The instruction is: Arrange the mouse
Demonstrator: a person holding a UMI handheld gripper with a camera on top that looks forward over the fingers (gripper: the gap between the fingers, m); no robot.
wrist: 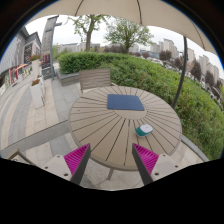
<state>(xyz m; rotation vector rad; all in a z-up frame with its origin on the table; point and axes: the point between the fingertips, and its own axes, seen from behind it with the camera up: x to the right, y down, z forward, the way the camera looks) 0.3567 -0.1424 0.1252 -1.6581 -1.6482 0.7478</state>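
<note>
A round slatted wooden table (105,125) stands ahead of my gripper (111,160). A dark blue rectangular mouse mat (125,102) lies flat near the table's far middle. A small mouse (145,129), white and teal, lies on the table near its right edge, just beyond my right finger. My two fingers with magenta pads (76,158) are spread wide apart over the table's near edge, with nothing between them.
A wooden chair (95,78) stands at the table's far side. A hedge (140,70) and grass run behind and to the right. A parasol pole (180,75) rises at the right. Paved ground (25,110) lies to the left, buildings beyond.
</note>
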